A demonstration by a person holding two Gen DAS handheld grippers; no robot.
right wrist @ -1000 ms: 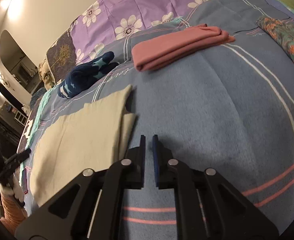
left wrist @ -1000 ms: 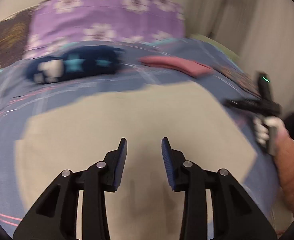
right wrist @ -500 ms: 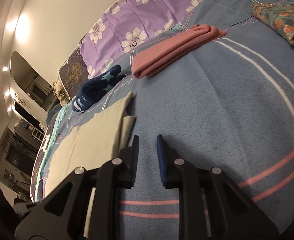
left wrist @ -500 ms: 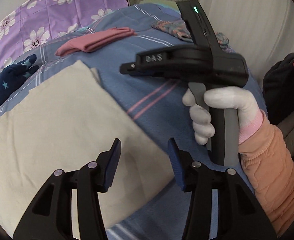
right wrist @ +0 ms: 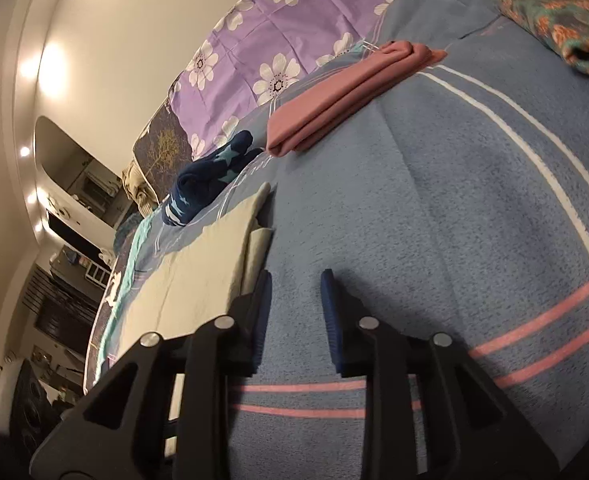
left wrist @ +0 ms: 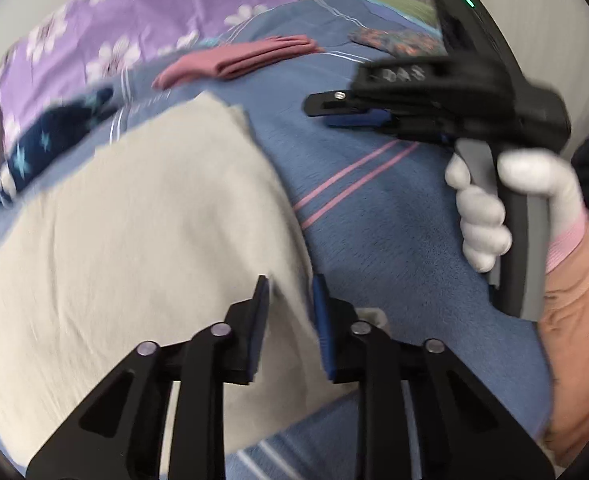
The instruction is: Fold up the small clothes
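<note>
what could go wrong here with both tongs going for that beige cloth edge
The left tongs straddle the beige cloth edge but look open; shutting now could pinch the blue bedspread too. The right tongs sit over bare bedspread beside the cloth's layered corner, so they may catch only one layer or miss.

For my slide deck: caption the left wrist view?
Open left hand-held gripper over beige cloth edge; right hand-held gripper nearby above blue blanket.
</note>
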